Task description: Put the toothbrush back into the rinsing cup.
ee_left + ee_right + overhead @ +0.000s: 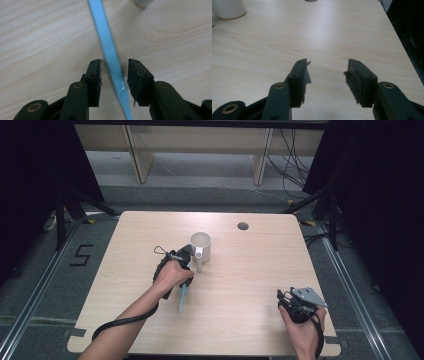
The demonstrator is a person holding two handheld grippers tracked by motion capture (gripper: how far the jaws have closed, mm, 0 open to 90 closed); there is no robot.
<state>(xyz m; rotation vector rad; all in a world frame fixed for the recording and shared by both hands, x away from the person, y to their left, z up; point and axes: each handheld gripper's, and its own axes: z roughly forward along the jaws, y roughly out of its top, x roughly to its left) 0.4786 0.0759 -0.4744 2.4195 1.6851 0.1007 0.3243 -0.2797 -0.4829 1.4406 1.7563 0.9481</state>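
The light-blue plastic knife (109,50) lies flat on the table (250,285), left of the table's middle and just on the near side of the white mug (201,247). Its long axis runs roughly from the near edge toward the far edge, with the serrated blade pointing toward the mug and the handle end toward the person.

The left gripper (114,75) stands directly over the knife, pointing down. In the left gripper view the knife passes lengthwise between the two jaws, entering from the bottom of that view and running up and slightly left beyond the tips. The long axis is therefore nearly at right angles to the line along which the jaws close, which is the relation the coming grasp depends on. The jaws are partly spread and straddle the knife near the junction of handle and blade. A strip of bare table shows on each side of the knife, so neither pad presses on it; the knife sits slightly nearer the right-hand jaw in that view. The knife is judged not yet gripped.

The right gripper (327,75) rests near the near right corner of the table, well apart from the knife, jaws spread with nothing between them. The left hand (172,275) is much the nearer.
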